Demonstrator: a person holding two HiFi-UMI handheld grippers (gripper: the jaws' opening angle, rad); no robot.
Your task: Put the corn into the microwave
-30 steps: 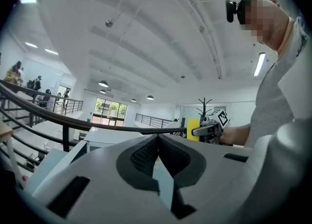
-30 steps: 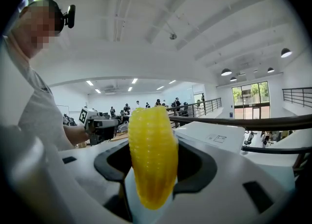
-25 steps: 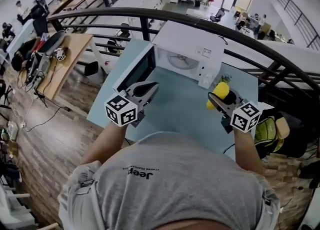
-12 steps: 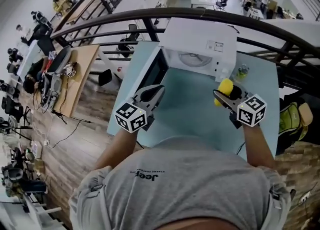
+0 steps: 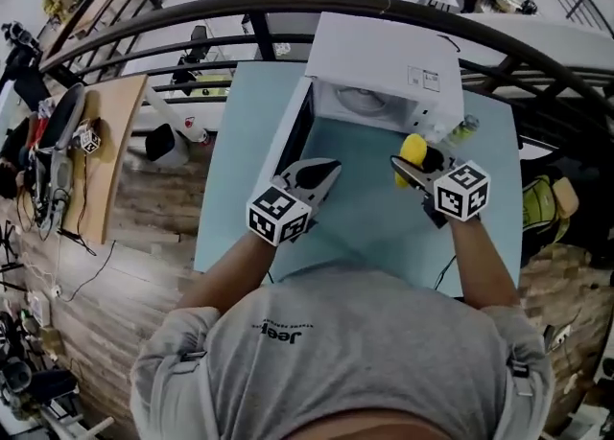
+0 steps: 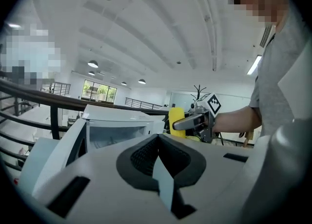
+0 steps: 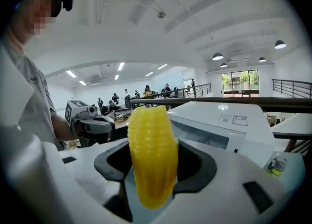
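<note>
A yellow corn cob [image 7: 152, 154] stands upright between the jaws of my right gripper [image 7: 153, 167], which is shut on it. In the head view the corn [image 5: 413, 149] and right gripper [image 5: 403, 166] hover over the pale blue table [image 5: 365, 222], just in front of the white microwave [image 5: 384, 59]. The microwave door [image 5: 288, 131] hangs open to the left and the cavity with its glass plate [image 5: 360, 103] shows. My left gripper [image 5: 329, 171] is shut and empty, close beside the open door. The left gripper view looks past its jaw tips [image 6: 158, 142] to the corn [image 6: 176, 117] and the microwave [image 6: 117, 120].
A small green bottle [image 5: 461, 129] stands on the table right of the microwave, near my right gripper. A black railing [image 5: 480, 26] curves behind the table. Beyond the table's left edge is a drop to a lower floor with a wooden desk [image 5: 101, 150].
Both grippers have moved forward and lower toward the microwave. The corn, still held, is now close to the microwave's front.
</note>
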